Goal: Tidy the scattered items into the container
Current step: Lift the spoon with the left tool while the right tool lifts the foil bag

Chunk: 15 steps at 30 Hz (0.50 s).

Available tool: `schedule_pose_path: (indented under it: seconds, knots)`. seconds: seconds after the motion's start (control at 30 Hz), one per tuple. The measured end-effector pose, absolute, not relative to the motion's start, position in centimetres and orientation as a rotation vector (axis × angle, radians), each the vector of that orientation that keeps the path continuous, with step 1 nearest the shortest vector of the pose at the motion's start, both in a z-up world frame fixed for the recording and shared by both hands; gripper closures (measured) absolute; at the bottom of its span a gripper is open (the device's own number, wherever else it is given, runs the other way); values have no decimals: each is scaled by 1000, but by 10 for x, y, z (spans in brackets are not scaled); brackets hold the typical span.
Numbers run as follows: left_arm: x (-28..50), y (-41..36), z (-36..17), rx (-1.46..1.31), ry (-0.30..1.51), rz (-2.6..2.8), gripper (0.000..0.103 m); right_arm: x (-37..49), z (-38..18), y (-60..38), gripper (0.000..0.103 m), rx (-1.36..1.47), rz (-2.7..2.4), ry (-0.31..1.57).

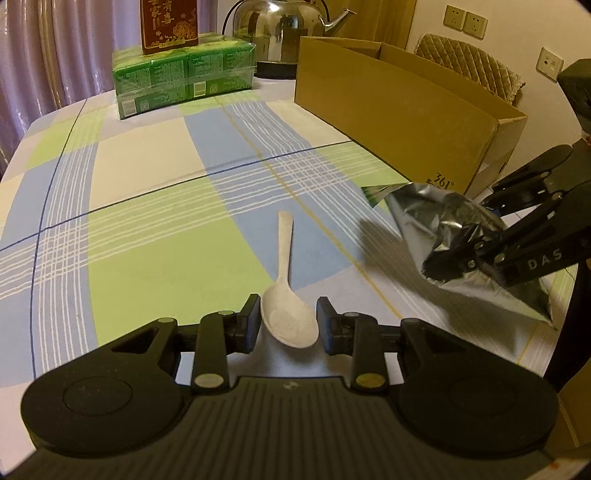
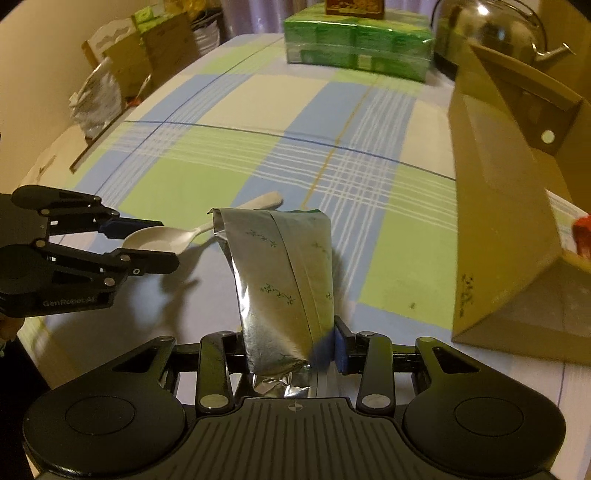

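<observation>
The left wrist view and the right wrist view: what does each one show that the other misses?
Only the left wrist view shows the wall sockets and a padded chair back behind the cardboard box.

Only the right wrist view shows bags and cartons beyond the table's far edge, and the green print on the foil pouch.

Both show the white spoon between the open left tongs, the right tongs shut on the pouch, the green packs, the kettle and the checked cloth.

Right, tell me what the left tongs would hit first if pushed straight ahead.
The white plastic spoon: its bowl already lies between the open left tongs, handle pointing away along the checked tablecloth. Beyond it the way looks free up to the green wrapped packs, though depth is unclear.
</observation>
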<state>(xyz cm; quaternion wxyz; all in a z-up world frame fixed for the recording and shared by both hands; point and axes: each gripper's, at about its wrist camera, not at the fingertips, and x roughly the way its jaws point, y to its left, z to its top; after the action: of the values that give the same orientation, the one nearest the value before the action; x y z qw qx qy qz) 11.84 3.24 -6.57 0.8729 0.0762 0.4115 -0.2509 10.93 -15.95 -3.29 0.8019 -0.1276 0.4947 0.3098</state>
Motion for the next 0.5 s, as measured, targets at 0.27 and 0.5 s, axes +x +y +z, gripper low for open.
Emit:
schedule_pose_path:
  seconds: [0.27, 0.5]
  knots:
    - [108, 28, -63, 168, 850, -525, 76, 102, -28, -173, 67, -223, 656, 1064]
    - [100, 13, -75, 266, 860, -523, 76, 97, -37, -176, 67, -219, 649, 1077]
